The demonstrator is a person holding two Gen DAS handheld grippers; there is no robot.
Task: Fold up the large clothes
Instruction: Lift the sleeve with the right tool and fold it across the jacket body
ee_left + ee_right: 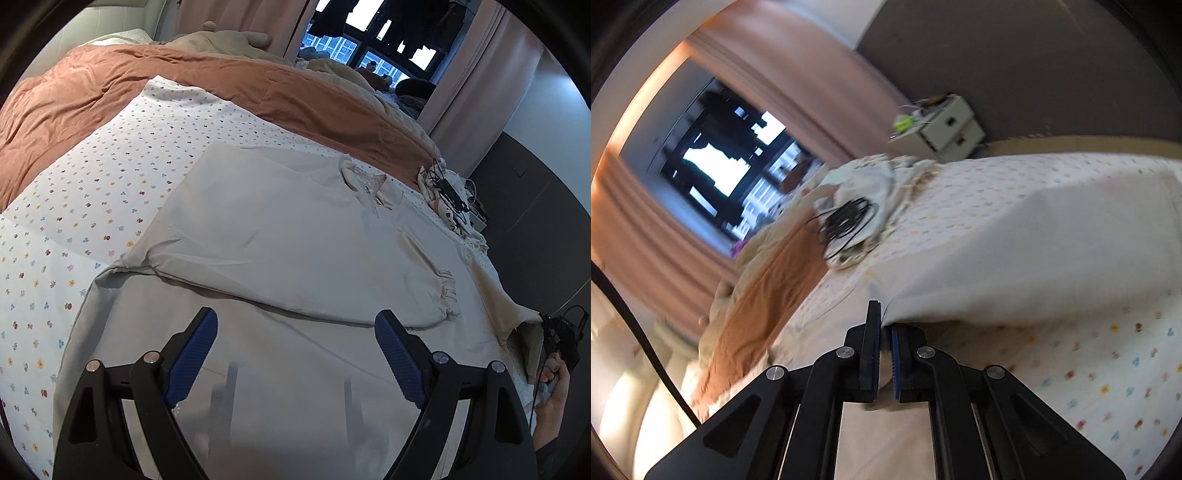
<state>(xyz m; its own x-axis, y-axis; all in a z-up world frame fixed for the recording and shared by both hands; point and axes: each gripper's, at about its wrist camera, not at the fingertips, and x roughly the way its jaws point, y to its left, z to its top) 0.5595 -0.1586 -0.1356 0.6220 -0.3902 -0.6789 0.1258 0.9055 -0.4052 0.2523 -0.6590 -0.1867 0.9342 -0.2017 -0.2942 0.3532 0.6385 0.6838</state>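
left wrist view: the pale grey garment (266,229) is spread flat on the flowered bedsheet (74,206), one sleeve already folded across the body. the left gripper (295,354) hangs over the near hem with its jaws wide apart and nothing between them. at the right edge the right gripper (557,332) is seen pinching a lifted corner of the cloth. risk noted: with the hem unheld on this side, a pull from the right could drag the whole garment askew and undo the sleeve fold. right wrist view: the right gripper (884,332) is clamped on a thin edge of the garment (1052,240); the bite is shallow, so slippage is judged possible. a bundle of cloth with coiled black cable (849,221) lies near the bed edge, and an orange duvet (764,295) crowds the far side; neither lies on the garment.
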